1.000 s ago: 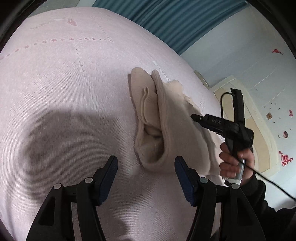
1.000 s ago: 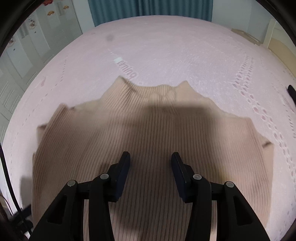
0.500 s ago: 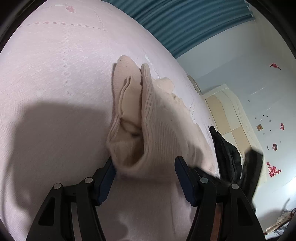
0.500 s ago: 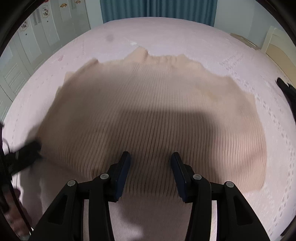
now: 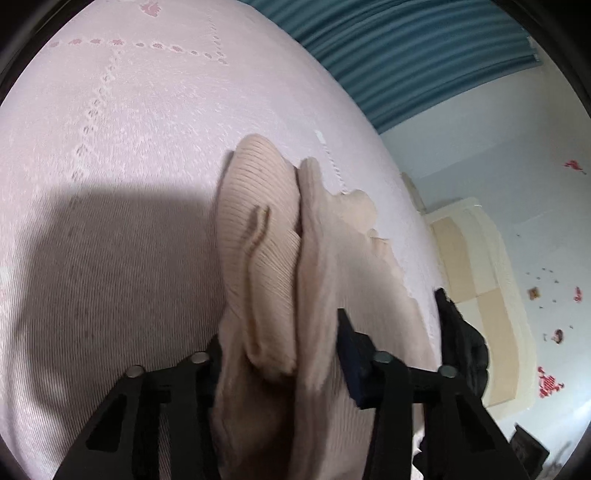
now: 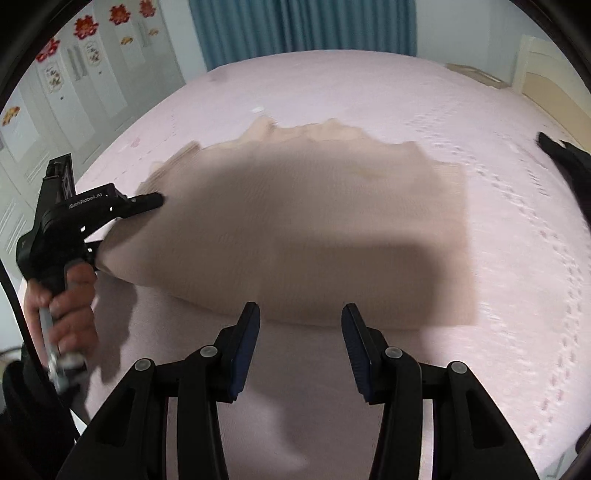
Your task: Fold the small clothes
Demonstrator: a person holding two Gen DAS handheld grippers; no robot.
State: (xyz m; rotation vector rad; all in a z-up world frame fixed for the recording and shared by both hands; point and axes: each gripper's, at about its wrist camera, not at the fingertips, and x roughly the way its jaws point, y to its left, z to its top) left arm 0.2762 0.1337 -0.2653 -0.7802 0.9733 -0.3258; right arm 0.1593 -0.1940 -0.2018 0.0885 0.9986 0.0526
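- Soft tan ribbed knit top (image 6: 314, 229) lies flat on pink bed cover (image 6: 369, 85).
- Left tool (image 5: 279, 354) closing on top's bunched side edge.
- Right tool (image 6: 300, 343) apart, empty, just short of top's near edge.

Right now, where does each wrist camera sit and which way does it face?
Left wrist: on the left gripper, looking down along bunched beige ribbed knit top; jaws closing around it.
Right wrist: on the right gripper, open, facing the top's near edge; left hand shows.
Shared: the top, pink bedspread, teal curtain.
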